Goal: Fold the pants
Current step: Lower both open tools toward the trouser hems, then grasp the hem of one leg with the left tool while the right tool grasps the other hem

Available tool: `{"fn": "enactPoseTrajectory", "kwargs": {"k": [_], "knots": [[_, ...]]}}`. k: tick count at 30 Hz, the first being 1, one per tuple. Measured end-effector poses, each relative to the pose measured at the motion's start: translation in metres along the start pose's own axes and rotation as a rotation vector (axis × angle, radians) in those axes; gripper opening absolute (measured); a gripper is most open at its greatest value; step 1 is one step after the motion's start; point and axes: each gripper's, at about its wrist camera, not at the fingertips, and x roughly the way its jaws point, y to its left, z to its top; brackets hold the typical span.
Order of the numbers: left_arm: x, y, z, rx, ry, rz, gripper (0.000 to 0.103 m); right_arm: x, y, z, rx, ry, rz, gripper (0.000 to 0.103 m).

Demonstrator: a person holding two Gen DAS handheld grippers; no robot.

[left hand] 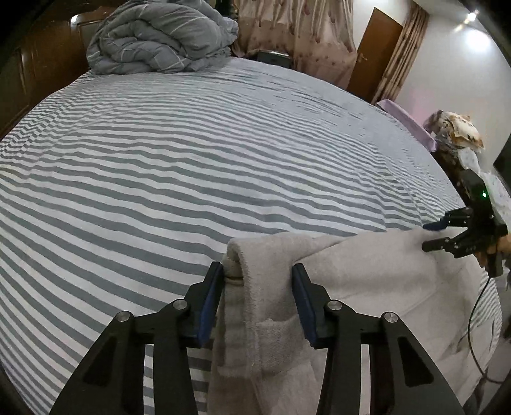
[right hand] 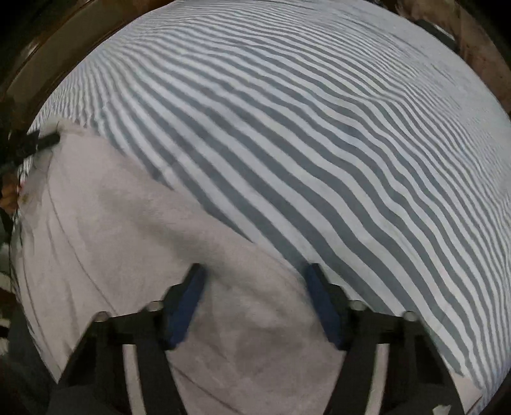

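Light beige fleece pants [left hand: 351,287] lie along the near edge of a bed with a grey-and-white striped sheet [left hand: 191,159]. My left gripper [left hand: 257,271] is open, its blue-padded jaws on either side of a folded-over end of the pants. My right gripper [right hand: 254,274] is open above the other part of the pants [right hand: 127,239]; it also shows in the left wrist view [left hand: 432,236], at the pants' far right edge. The left gripper's fingers [right hand: 44,142] show at the far left of the right wrist view.
A bundled grey quilt [left hand: 159,35] lies at the far end of the bed. Curtains [left hand: 303,28] and a brown door [left hand: 377,48] stand beyond. A cluttered side table [left hand: 456,137] is to the right. A dark wooden frame [right hand: 48,64] borders the bed.
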Motion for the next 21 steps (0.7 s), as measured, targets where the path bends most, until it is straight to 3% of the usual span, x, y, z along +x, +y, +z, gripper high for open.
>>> {"fn": "enactPoseTrajectory", "kwargs": {"k": [1,3,4,5,6,9,13,15,18,19,20,21], "knots": [[-0.003,-0.001,0.0,0.0,-0.007,0.002,0.043,-0.002,0.001,0.0,0.002,0.001,0.003,0.018],[-0.009,-0.002,0.001,-0.012,-0.024,0.002,0.041,-0.013,0.003,-0.001,0.004,-0.016,-0.01,0.014],[-0.015,-0.001,0.001,-0.028,-0.044,0.009,0.029,-0.019,0.004,-0.002,-0.003,-0.03,-0.029,0.011],[-0.018,0.003,0.002,-0.044,-0.051,0.014,0.025,-0.024,0.006,-0.001,0.001,-0.043,-0.044,0.01],[-0.022,0.009,0.003,-0.076,-0.063,-0.001,0.011,-0.03,0.007,0.0,0.009,-0.068,-0.054,0.01],[-0.02,0.022,0.001,-0.141,-0.062,-0.02,0.009,-0.039,0.003,0.004,0.033,-0.116,-0.069,0.01],[0.004,0.013,-0.008,-0.061,-0.01,0.057,0.009,-0.006,0.003,0.009,0.03,-0.027,-0.134,0.009],[0.008,0.013,-0.009,-0.055,-0.001,0.068,0.01,0.002,0.004,0.012,0.039,-0.024,-0.161,0.01],[0.006,0.013,-0.006,-0.048,0.015,0.036,0.018,-0.001,0.008,0.019,0.053,-0.038,-0.15,0.021],[0.004,0.014,-0.006,-0.054,0.028,0.015,0.033,-0.005,0.01,0.017,0.053,-0.039,-0.155,0.042],[0.001,0.017,-0.006,-0.068,0.034,-0.016,0.052,-0.008,0.009,0.017,0.053,-0.042,-0.161,0.055],[-0.003,0.019,-0.005,-0.08,0.028,-0.044,0.061,-0.013,0.008,0.015,0.05,-0.058,-0.157,0.065]]}}
